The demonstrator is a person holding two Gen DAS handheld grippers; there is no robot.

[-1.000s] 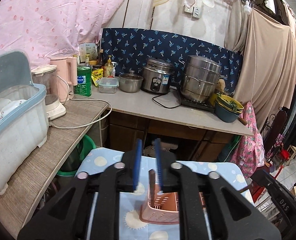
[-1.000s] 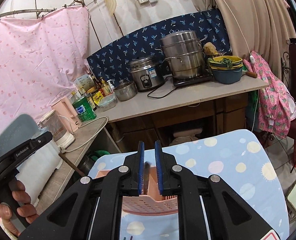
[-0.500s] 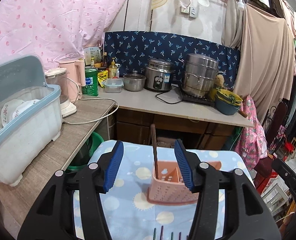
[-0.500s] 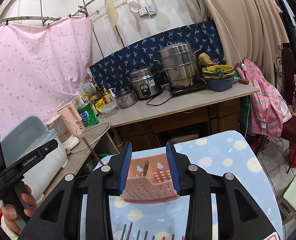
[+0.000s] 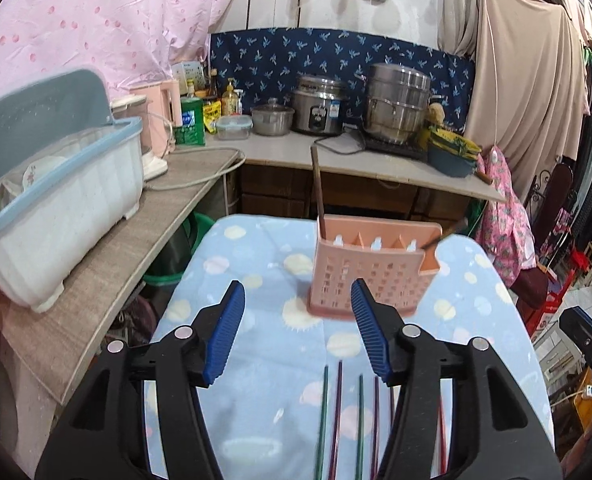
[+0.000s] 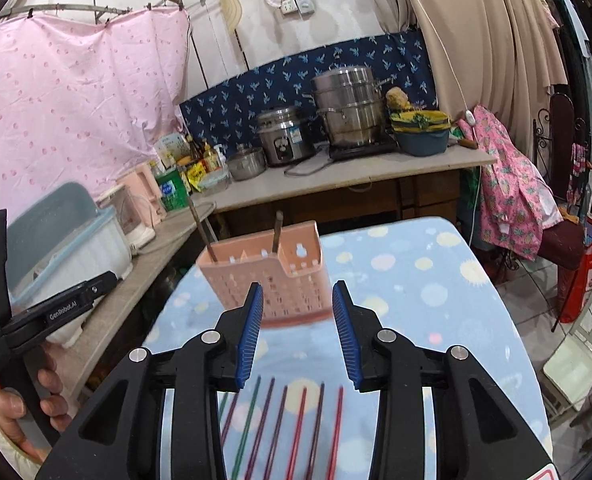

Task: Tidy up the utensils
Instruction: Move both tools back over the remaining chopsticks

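Blue spotted cloth covers my table [image 5: 232, 276], and both the left gripper [image 5: 297, 326] and right gripper [image 6: 297, 330] hang part-open and empty over its near edge. Coloured chopsticks [image 6: 284, 424] lie in a row just below them. I judge I'm between picks: next is closing on one stick and carrying it to the pink caddy [image 5: 369, 276] mid-table, where two brown sticks [image 5: 317, 188] already stand.

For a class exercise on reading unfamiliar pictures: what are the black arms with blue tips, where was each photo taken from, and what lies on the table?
Each photo comes from a camera riding on a hand-held gripper, looking along its two fingers. One shows the left gripper, the other the right gripper. Both are open and hold nothing. A person's hand grips the left tool's handle. On the dotted blue tablecloth stands a pink utensil holder with two brown sticks in it. Coloured chopsticks lie in a row nearer the cameras.
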